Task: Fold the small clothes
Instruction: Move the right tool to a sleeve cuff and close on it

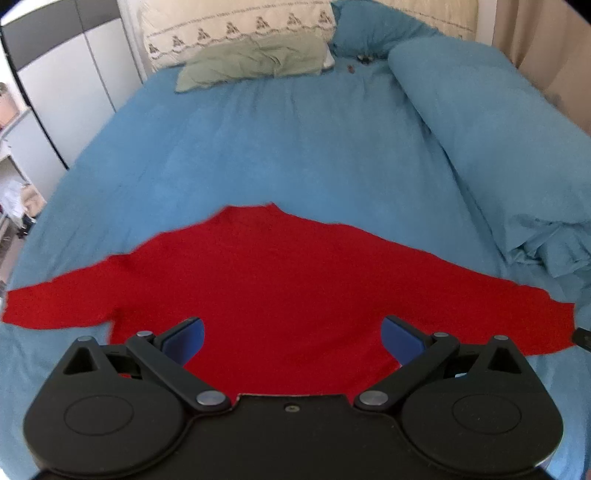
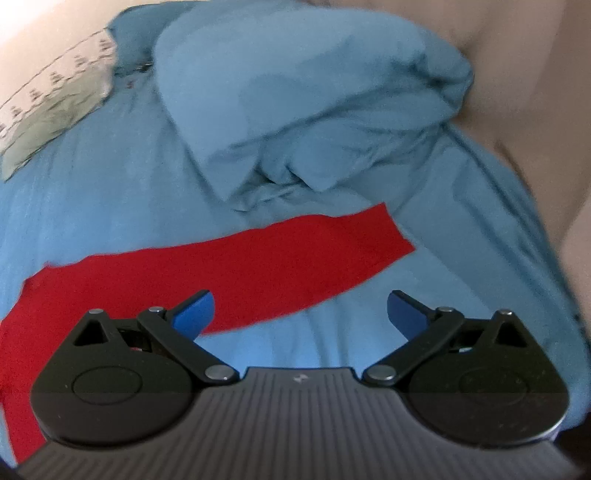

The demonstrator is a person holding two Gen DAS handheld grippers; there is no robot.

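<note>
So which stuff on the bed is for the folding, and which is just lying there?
For the folding:
- red sweater, spread flat with both sleeves out
- left gripper, open above its body
- right gripper, open near one sleeve

Just lying there:
- green pillow
- patterned cream pillow
- bunched blue duvet
- blue bedsheet

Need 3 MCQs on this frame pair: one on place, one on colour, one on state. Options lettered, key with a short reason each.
1. Where does the red sweater lie?
A. on the blue bedspread
B. on a chair
C. on the floor

2. What colour are the gripper finger pads?
A. green
B. blue
C. white

3. How are the sweater's sleeves?
A. folded over the body
B. rolled up
C. spread out to both sides

Key: 1 A, the sweater rests flat on the bedspread. 2 B, blue pads show on the left gripper and the right gripper, both open. 3 C, the left wrist view shows a sleeve reaching out each way.
</note>
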